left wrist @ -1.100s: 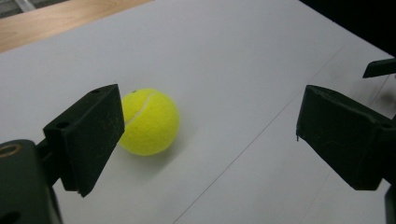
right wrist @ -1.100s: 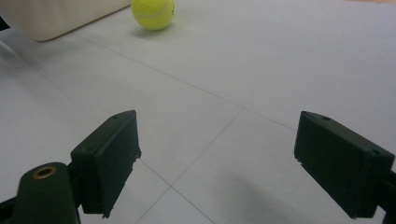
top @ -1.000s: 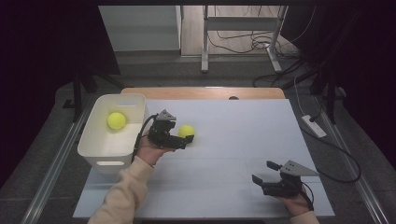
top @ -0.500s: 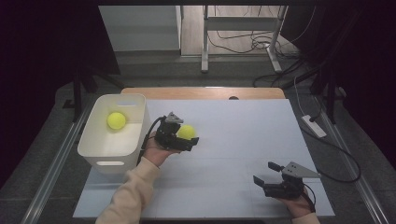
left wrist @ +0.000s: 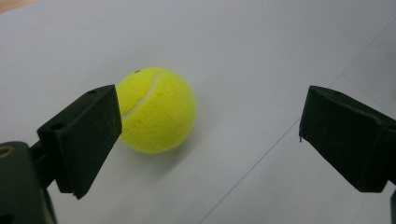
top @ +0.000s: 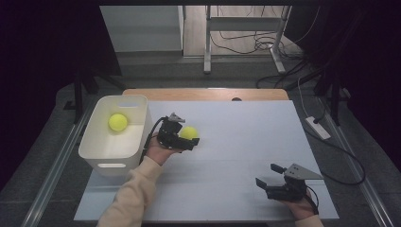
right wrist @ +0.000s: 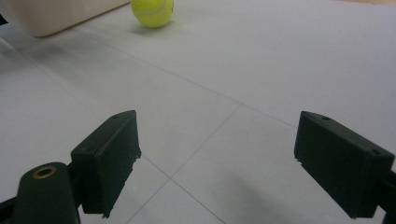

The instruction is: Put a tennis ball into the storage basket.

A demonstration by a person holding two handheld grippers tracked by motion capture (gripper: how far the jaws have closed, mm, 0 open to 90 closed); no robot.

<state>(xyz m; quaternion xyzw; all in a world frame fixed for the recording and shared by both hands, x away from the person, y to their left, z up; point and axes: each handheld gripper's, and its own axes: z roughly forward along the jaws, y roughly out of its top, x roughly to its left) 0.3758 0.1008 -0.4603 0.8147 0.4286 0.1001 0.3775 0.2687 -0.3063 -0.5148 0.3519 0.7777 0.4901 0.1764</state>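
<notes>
Left gripper (top: 188,140) seen a little left of the middle of the high view, held in a hand with a cream sleeve (top: 135,189) coming up from the bottom edge; fingers spread wide, just been opening more, with nothing gripped; yellow tennis ball (top: 189,133) lying on the white surface (top: 246,137) right at those fingers, between them but not squeezed. In the left gripper view, same ball (left wrist: 156,109) at the middle left, partly behind the left finger (left wrist: 86,135), close beside it, cannot tell if touching; right finger (left wrist: 348,135) far off at the right edge, well apart from the ball, with bare surface between.

White bin (top: 116,135) standing at the left of the high view, just beside the left hand; a second yellow ball (top: 117,122) resting inside it, toward its upper part.

Right gripper (top: 267,178) low at the lower right of the high view, well apart from the ball; fingers spread wide, holding nothing. In the right gripper view, two black fingers (right wrist: 109,154) rising from the bottom with bare white surface (right wrist: 261,70) between them; tennis ball (right wrist: 152,11) far away at the top, a bit left of the middle, next to the pale bin corner (right wrist: 60,16) at the upper left.
</notes>
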